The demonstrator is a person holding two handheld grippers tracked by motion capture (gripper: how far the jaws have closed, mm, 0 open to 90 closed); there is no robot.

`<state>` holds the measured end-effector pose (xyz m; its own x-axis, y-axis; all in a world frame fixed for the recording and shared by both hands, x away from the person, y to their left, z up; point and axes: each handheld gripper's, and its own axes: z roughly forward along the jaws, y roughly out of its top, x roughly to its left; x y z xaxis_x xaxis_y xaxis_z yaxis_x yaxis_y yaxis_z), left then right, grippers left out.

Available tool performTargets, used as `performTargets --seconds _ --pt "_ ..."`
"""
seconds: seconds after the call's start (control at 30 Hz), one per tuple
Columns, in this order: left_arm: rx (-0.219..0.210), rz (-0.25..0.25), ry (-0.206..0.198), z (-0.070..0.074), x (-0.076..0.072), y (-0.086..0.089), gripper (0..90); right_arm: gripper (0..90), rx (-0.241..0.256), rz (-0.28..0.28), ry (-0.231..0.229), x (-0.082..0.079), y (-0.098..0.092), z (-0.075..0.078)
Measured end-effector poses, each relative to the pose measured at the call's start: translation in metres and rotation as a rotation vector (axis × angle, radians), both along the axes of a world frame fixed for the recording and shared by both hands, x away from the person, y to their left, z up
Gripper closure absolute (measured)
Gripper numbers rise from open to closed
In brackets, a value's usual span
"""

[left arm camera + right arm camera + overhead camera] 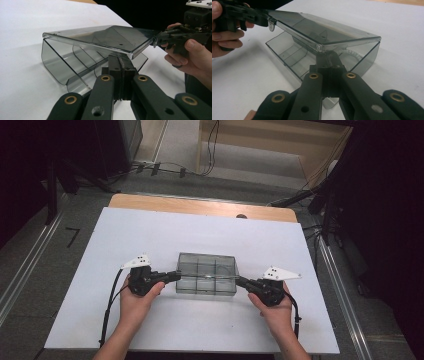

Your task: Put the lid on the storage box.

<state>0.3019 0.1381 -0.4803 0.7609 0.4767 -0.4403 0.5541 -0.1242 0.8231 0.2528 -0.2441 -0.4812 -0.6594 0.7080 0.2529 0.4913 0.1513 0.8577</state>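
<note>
1. Two grippers, one clear box. From the high view the left gripper (176, 275) and right gripper (239, 281) come at the smoky see-through box (206, 282) from its two short ends, with the box in the middle of the white table (150, 330), closer to the person's edge than to the far one. From up there you can't really tell the lid is up.
2. The left gripper view sorts that out: the lid (105, 37) is tilted open, hinged along the far long side, front edge lifted off the tray (57, 67). The other hand (197, 57) shows far right with its gripper pinching the lid's opposite corner.
3. The right gripper view gives the mirror angle, and you can see down into the tray with its divider walls and a small white coiled thing (352, 53) in the near compartment, too small to identify.
4. Gripper state: both have jaws nearly closed, clamped on the thin front rim of the lid, one at each end. Neither touches the tray, as far as I can see.
5. Box looks: grey-tinted transparent plastic, rounded corners, several compartments, lid flat and glossy with a small tab at one end.
</note>
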Motion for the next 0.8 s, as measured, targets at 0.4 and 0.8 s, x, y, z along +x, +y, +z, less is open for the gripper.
performTargets --seconds 0.4,0.8 --pt "0.021 0.002 0.002 -0.004 -0.005 0.001 90.0 88.0 0.003 0.002 0.012 -0.011 0.001 -0.005" --pt "0.074 0.011 -0.001 -0.010 -0.010 0.004 90.0 88.0 -0.010 -0.011 0.018 -0.018 0.000 -0.018"
